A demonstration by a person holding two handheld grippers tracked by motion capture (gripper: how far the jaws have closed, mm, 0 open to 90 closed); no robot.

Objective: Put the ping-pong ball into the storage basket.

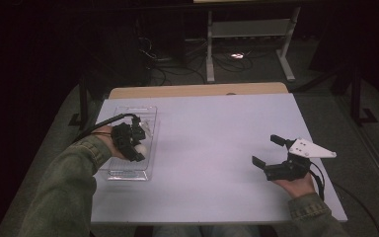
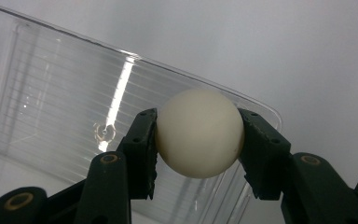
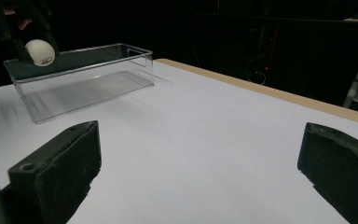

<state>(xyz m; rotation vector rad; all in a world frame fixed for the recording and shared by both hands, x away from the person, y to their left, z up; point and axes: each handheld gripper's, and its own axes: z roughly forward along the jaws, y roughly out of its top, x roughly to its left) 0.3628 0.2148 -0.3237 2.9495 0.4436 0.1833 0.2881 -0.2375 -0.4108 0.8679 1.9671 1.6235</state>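
Observation:
A cream-white ball [image 2: 199,133] is pinched between the black fingers [image 2: 142,149] of my left gripper [image 1: 139,147], held just above a clear plastic tray [image 1: 128,176]. The tray lies on the left part of the white table and looks empty; the ball hangs over its near right part. In the right gripper view the ball [image 3: 39,51] hovers at the tray's [image 3: 84,77] left end, above its rim. My right gripper [image 1: 267,149] rests low over the table's right side, open wide with nothing between its jaws, far from the tray.
The white tabletop [image 1: 212,128] stretches between the two grippers, with a wooden strip [image 1: 197,91] along its far edge. Beyond it are a dark floor, cables and a grey desk frame [image 1: 249,29].

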